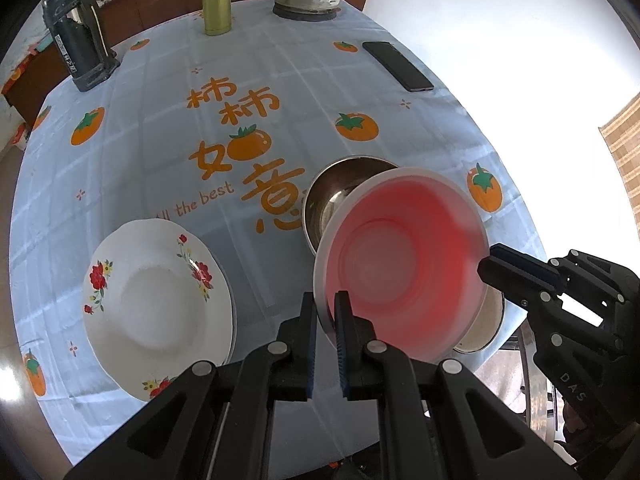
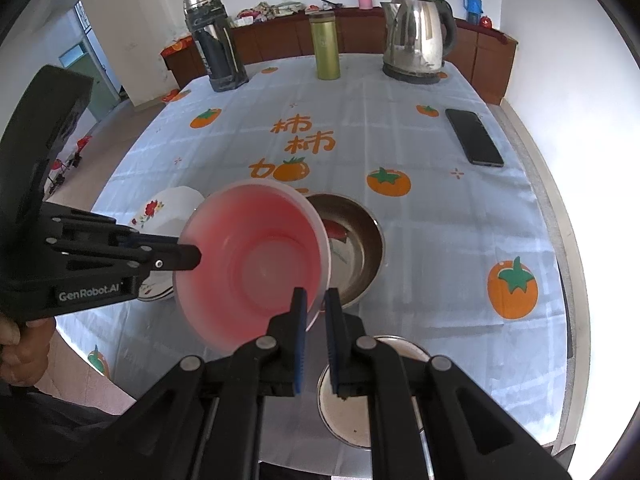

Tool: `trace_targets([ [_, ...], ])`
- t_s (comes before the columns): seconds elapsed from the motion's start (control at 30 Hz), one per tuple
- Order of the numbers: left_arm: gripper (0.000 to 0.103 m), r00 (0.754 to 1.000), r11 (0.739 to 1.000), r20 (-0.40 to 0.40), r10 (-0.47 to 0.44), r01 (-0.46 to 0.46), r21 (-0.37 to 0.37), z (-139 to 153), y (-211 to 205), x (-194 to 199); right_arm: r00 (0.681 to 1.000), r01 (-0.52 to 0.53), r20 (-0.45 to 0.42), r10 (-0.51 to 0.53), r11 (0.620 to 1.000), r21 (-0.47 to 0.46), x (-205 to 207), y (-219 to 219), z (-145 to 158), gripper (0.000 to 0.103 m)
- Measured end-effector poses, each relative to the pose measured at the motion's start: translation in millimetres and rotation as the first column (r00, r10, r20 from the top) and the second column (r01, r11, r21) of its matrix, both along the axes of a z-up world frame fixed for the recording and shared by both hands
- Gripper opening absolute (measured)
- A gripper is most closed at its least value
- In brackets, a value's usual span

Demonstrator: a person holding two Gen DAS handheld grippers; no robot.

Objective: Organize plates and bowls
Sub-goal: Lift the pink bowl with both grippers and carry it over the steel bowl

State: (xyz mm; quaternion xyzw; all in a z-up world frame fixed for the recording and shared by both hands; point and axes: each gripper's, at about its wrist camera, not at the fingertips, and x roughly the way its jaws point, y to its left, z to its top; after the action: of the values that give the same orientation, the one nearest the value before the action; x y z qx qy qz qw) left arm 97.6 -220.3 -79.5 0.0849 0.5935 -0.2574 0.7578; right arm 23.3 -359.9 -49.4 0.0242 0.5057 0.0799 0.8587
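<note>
A translucent pink plastic bowl (image 1: 400, 264) (image 2: 252, 264) hangs tilted above the table, held from both sides. My left gripper (image 1: 325, 304) (image 2: 194, 258) is shut on its left rim. My right gripper (image 2: 316, 300) (image 1: 486, 266) is shut on the opposite rim. Behind and partly under the pink bowl sits a steel bowl (image 1: 332, 196) (image 2: 358, 248). A white plate with red flowers (image 1: 156, 304) (image 2: 176, 204) lies to the left on the tablecloth. A white enamel bowl (image 2: 352, 412) (image 1: 482, 332) rests near the front edge, partly hidden by the pink bowl and my right fingers.
At the far end of the table stand a dark thermos (image 2: 212, 44), a green flask (image 2: 326, 46) and a steel kettle (image 2: 416, 36). A black phone (image 2: 474, 136) lies at the right side. The table edge (image 2: 560, 216) runs along the right.
</note>
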Motion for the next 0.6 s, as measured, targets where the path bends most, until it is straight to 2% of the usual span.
trace_targets([
  [0.6,0.010,1.000,1.000,-0.001,0.009,-0.009,0.003,0,-16,19,1.000,0.013,0.009,-0.013,1.000,-0.016,21,-11,-2,0.009],
])
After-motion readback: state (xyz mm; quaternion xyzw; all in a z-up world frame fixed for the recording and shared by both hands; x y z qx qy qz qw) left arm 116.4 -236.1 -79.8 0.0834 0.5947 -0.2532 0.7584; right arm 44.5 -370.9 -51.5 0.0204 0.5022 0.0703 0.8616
